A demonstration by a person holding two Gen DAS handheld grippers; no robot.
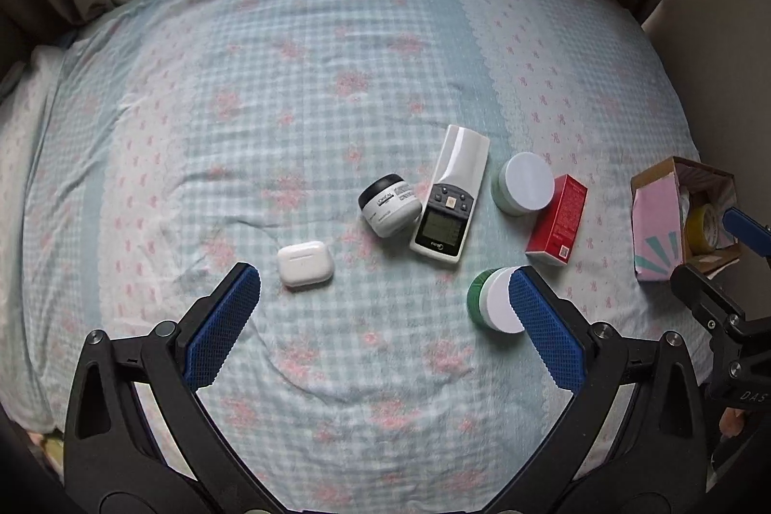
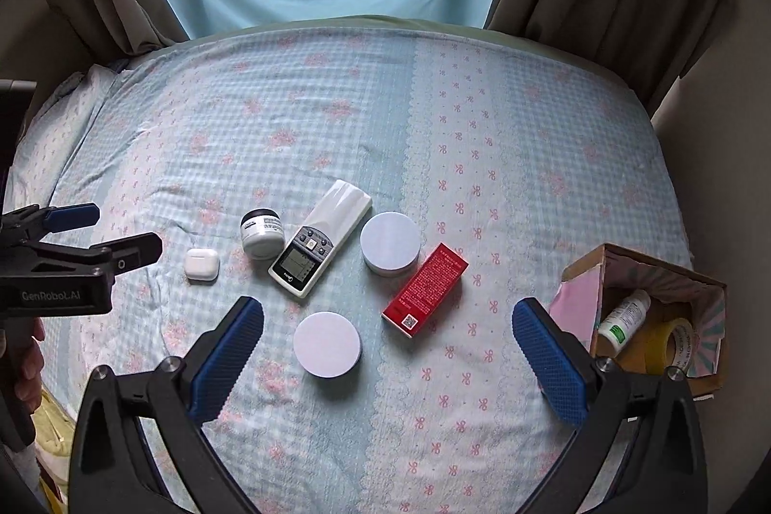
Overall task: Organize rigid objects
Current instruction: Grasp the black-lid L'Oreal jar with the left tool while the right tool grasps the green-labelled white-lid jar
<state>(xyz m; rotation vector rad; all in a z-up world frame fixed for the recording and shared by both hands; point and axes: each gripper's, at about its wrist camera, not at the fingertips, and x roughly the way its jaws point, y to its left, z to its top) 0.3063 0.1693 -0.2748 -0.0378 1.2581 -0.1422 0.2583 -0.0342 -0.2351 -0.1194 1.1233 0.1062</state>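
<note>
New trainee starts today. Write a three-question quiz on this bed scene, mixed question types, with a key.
1. True or false: the left gripper is shut on the earbud case.
2. Which thing lies inside the cardboard box? A) red box B) white pill bottle C) remote control
3. Fill in: the small jar with the black lid stands between the earbud case and the ____.

Key: 1 false, both grippers are open and empty; 2 B; 3 remote control.
</note>
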